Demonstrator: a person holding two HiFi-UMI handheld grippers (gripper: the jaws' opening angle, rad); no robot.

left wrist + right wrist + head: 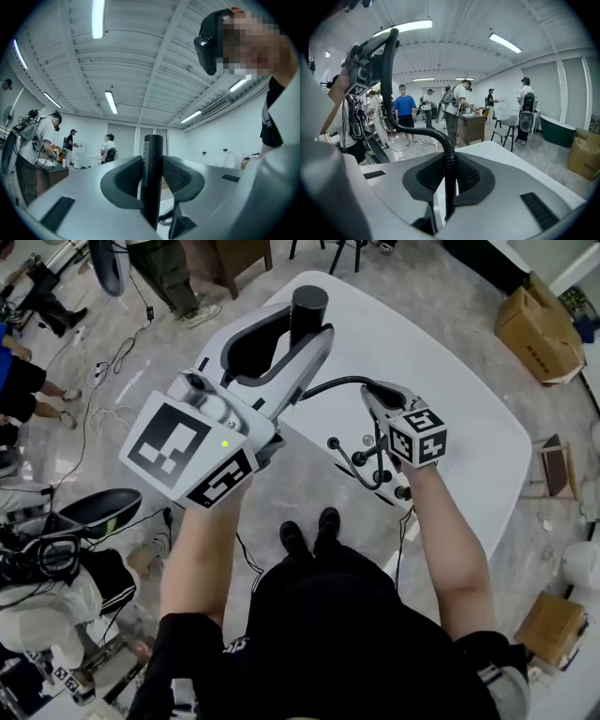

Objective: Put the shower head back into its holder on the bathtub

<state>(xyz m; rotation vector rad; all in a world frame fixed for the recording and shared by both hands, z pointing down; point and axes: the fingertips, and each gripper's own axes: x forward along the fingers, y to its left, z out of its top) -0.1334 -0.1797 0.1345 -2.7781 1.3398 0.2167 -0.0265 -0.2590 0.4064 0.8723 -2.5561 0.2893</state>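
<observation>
The shower head's black cylindrical handle (309, 307) stands upright between the jaws of my left gripper (302, 338), which is shut on it above the white bathtub (469, 418). In the left gripper view the handle (153, 159) fills the gap between the pads of the left gripper (152, 176). Its black ribbed hose (333, 382) arcs over to my right gripper (375, 397), shut on it. The hose (440, 138) runs down between the pads of the right gripper (449, 176). Black tap fittings (361, 460) sit on the tub's near rim, below the right gripper.
Cardboard boxes lie on the floor at the upper right (536, 326) and lower right (553, 626). Cables (112, 367) trail over the floor on the left, where several people stand. A black seat (98, 509) is at the left. My shoes (309, 529) touch the tub's near side.
</observation>
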